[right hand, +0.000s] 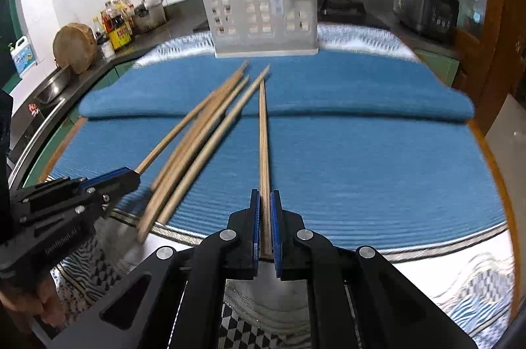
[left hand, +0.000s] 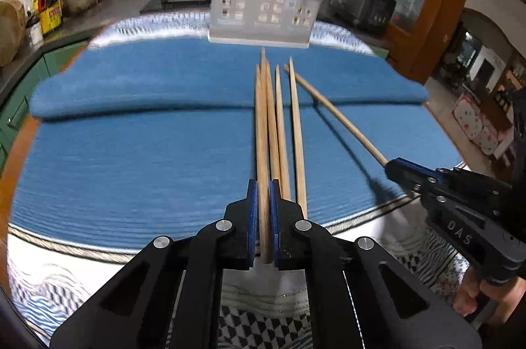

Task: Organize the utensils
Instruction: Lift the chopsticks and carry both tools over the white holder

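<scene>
Each black two-finger gripper was clamped on one wooden chopstick: the left gripper (left hand: 262, 217) on a chopstick (left hand: 262, 132) at the left of a loose bundle (left hand: 286, 132) lying on the blue ribbed mat (left hand: 131, 171), the right gripper (right hand: 265, 224) on a single chopstick (right hand: 264, 135) just right of that bundle. The white perforated plastic utensil holder (left hand: 263, 7), already holding several sticks, stood at the far edge. Judged best: each stick should be lifted clear, tipped upright, then lowered into a compartment.
</scene>
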Action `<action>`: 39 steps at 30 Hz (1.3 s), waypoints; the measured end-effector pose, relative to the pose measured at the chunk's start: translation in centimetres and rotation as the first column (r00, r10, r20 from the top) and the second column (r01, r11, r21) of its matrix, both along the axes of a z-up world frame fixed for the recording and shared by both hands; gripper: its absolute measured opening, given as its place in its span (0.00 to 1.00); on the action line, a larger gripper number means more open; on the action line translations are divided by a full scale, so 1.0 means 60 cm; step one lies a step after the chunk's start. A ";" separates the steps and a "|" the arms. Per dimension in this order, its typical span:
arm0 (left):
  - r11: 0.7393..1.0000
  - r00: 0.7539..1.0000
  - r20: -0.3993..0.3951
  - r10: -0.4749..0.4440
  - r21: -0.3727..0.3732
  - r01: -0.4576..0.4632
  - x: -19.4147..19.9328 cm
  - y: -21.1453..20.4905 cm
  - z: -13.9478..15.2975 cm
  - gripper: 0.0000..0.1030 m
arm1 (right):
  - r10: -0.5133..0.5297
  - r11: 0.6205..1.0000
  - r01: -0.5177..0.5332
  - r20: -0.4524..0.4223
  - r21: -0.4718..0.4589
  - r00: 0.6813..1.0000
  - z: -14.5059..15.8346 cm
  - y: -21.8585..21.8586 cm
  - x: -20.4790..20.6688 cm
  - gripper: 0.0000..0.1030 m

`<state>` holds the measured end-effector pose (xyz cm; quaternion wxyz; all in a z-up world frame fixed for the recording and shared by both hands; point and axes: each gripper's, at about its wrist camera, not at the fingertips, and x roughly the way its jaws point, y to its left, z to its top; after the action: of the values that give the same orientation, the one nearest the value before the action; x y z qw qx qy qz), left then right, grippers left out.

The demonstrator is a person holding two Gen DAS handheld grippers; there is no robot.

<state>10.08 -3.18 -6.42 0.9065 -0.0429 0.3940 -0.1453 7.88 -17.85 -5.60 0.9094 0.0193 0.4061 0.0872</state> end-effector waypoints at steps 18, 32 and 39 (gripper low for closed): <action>1.000 0.967 0.254 -0.015 -0.021 0.021 0.027 0.050 0.140 0.05 | 0.086 0.995 -0.095 0.208 0.029 0.974 0.214 -0.034 0.048 0.06; 0.997 0.949 0.303 -0.083 0.032 0.077 0.099 0.043 0.219 0.05 | 0.120 0.992 -0.108 0.253 -0.059 0.960 0.364 -0.053 0.157 0.06; 0.995 0.937 0.336 -0.094 0.057 0.080 0.134 0.043 0.269 0.05 | 0.114 0.986 -0.074 0.278 -0.151 0.954 0.430 -0.053 0.217 0.06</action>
<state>18.10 -0.58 9.72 0.9542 0.0193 0.2369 -0.1820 20.92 -21.04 20.18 0.9525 -0.0761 0.2760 0.1042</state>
